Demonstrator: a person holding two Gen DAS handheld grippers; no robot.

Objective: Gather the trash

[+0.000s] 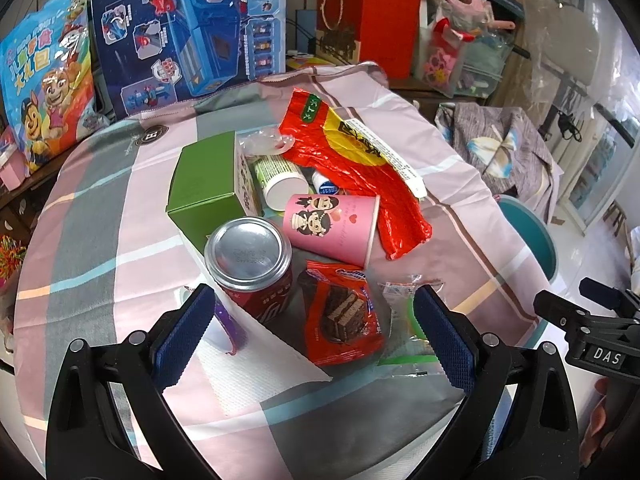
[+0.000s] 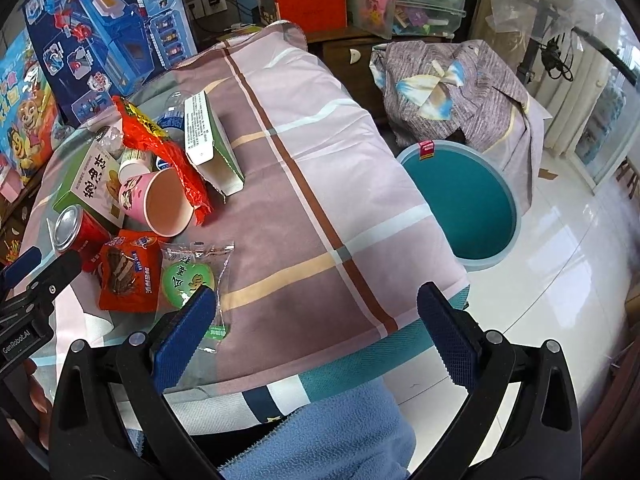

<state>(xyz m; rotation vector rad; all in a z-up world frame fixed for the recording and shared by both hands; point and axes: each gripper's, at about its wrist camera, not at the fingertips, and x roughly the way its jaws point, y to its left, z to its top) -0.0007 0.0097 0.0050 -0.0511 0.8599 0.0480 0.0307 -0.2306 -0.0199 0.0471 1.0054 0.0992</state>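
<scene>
A pile of trash lies on the checked tablecloth (image 1: 100, 216): a red soda can (image 1: 252, 268) on its side, a red chocolate wafer wrapper (image 1: 340, 312), a pink paper cup (image 1: 332, 224), a green box (image 1: 208, 188), a long red foil wrapper (image 1: 356, 160) and a clear packet with a green disc (image 2: 188, 280). My left gripper (image 1: 316, 336) is open just in front of the can and wafer wrapper, holding nothing. My right gripper (image 2: 312, 332) is open over the table's near edge, its left finger (image 2: 184, 336) beside the green packet. A teal bin (image 2: 460, 200) stands on the floor to the right.
Toy boxes (image 1: 188, 28) and a red gift bag (image 1: 368, 20) stand behind the table. A second green-and-white box (image 2: 208, 140) lies by the pile. A white napkin (image 1: 256, 372) lies under the can. A cloth-covered bundle (image 2: 452, 80) sits behind the bin. A blue sleeve (image 2: 320, 440) shows below.
</scene>
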